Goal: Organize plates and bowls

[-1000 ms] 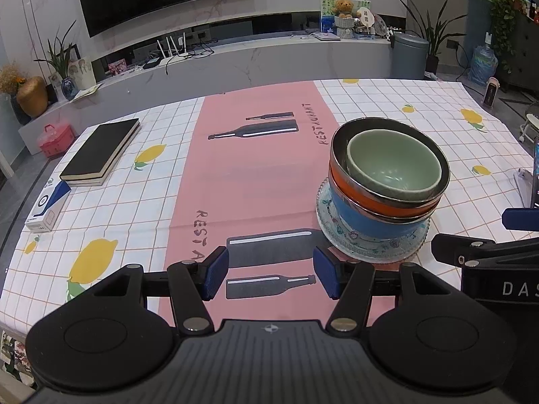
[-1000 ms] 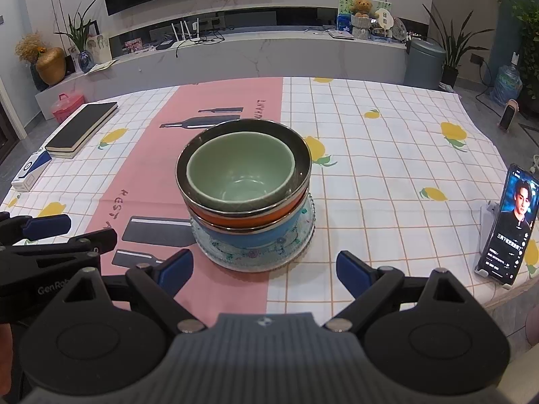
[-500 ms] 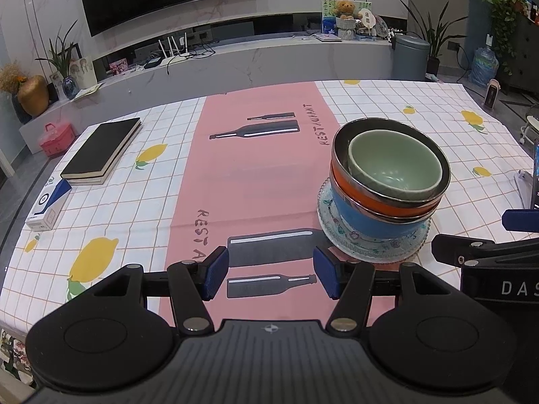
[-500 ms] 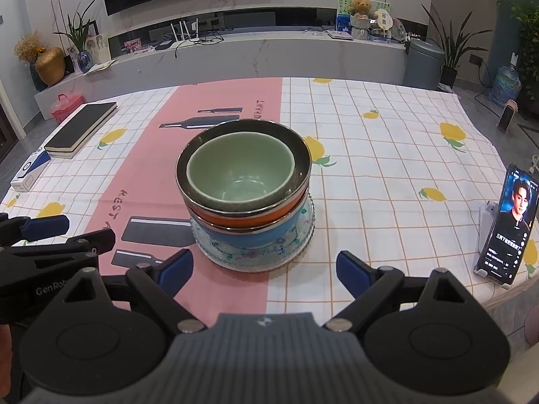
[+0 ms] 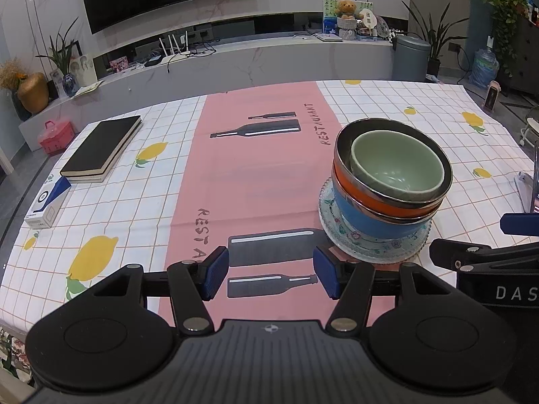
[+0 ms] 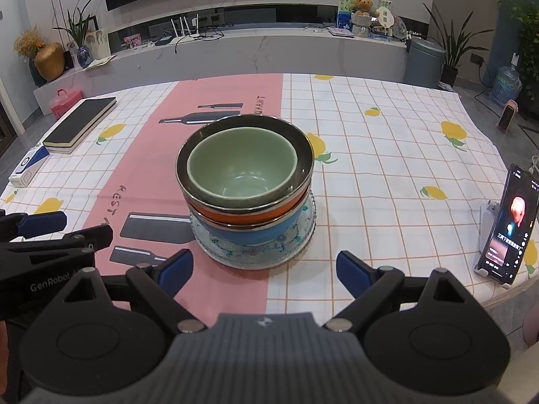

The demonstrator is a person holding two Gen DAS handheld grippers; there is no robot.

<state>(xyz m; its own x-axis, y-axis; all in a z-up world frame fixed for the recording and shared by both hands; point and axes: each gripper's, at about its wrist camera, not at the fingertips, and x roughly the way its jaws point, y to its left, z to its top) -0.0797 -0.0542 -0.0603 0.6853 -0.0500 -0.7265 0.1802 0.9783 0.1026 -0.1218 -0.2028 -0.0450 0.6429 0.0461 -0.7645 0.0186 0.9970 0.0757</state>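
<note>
Sat straight ahead of the wide-open, empty right claw [image 6: 264,267], on the counter [image 6: 387,168], as a stack of bowls [image 6: 244,175] on a plate [image 6: 256,252], nearer it than the open, empty left claw [image 5: 271,277].

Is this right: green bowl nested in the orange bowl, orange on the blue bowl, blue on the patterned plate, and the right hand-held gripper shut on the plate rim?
One error: the right hand-held gripper is open, short of the patterned plate, touching nothing, as the right wrist view shows. The stack is right: green bowl in orange bowl, on blue bowl, on the plate.
</note>
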